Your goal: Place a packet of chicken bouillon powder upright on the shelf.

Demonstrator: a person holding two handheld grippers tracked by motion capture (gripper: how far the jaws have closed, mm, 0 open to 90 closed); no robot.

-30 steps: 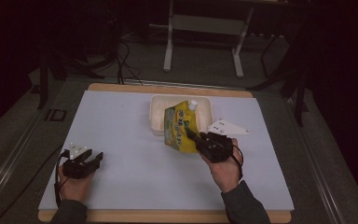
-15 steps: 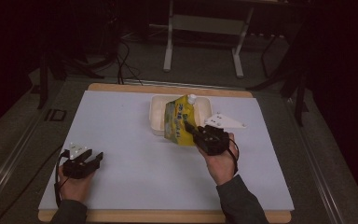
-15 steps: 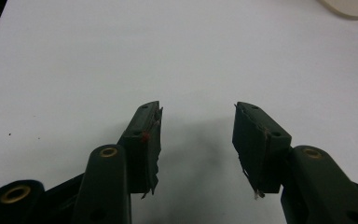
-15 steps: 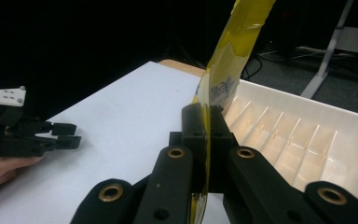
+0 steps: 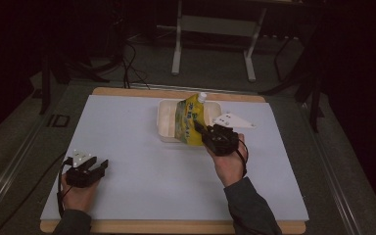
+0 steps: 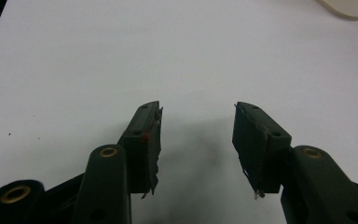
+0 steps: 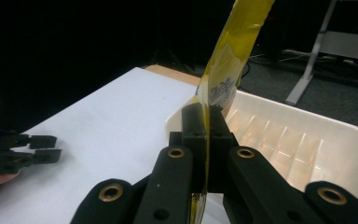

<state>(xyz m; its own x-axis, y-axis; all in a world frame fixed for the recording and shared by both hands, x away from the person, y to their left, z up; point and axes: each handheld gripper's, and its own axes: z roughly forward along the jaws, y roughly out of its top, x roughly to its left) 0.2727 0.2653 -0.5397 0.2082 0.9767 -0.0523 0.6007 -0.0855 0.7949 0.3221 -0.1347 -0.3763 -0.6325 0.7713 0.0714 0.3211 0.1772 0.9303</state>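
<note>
Light falls from overhead onto the white worktop (image 5: 142, 147), bright against a room sunk in near-black. The high view is soft and grainy. Under the left gripper (image 6: 196, 140) lies a faint shadow — its near links blur. The tray (image 7: 307, 140) shows mild glare.

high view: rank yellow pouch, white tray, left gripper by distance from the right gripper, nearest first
1. yellow pouch: clamped in the right gripper, just to its left.
2. white tray: under and behind the pouch, farther up the table.
3. left gripper: far off at the near left of the table, open over bare white surface.
</note>
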